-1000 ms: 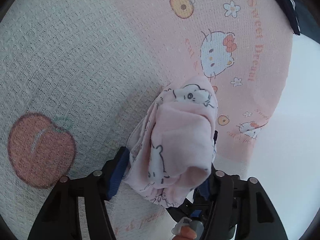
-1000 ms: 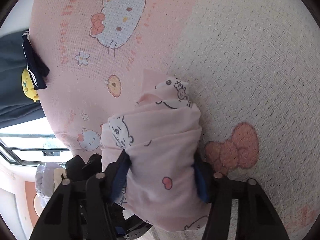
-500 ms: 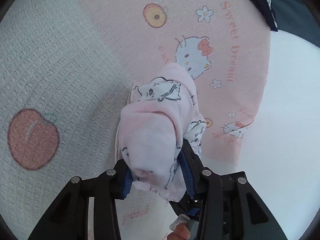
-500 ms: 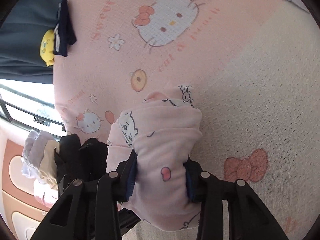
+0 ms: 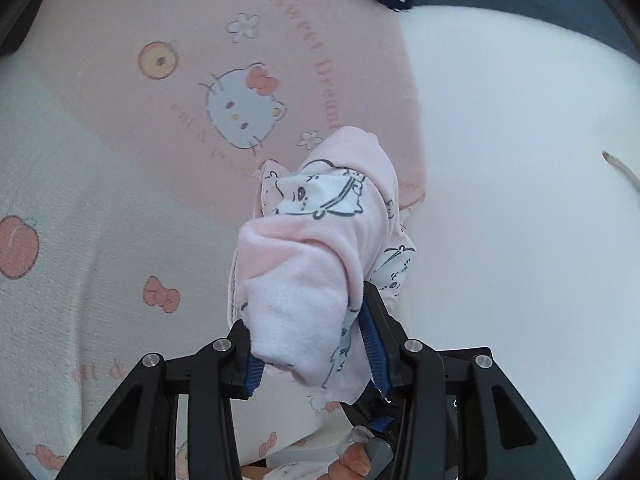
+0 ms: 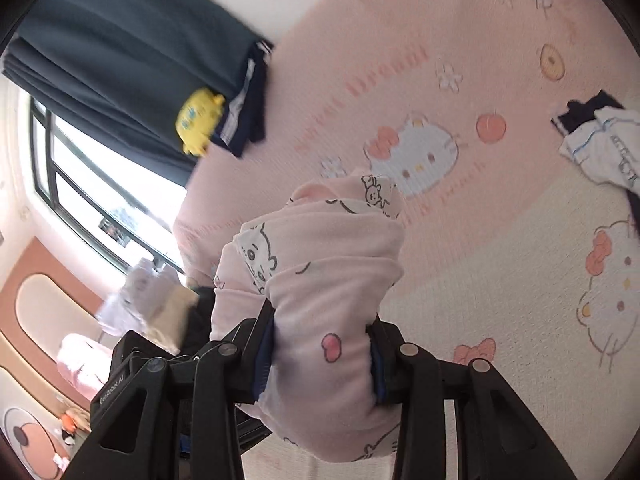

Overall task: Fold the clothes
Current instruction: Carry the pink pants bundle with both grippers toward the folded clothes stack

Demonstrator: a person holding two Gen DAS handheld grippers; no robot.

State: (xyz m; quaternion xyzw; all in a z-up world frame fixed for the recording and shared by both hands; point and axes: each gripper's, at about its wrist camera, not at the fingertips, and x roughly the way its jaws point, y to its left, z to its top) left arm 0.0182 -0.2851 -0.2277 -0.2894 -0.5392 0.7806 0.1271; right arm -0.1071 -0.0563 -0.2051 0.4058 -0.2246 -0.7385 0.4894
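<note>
The left claw [image 5: 312,344] is clamped on a bunched fold of pink garment [image 5: 316,264] — its blue pads press the cloth from both sides. The right claw [image 6: 320,344] grips another bunch of the same garment, pads sunk into it. A fingertip [image 5: 354,462] shows beneath the left claw.

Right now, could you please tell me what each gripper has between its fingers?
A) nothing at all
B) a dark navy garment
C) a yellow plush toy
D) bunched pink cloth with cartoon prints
D: the left gripper and the right gripper each clamp bunched pink cloth.
</note>
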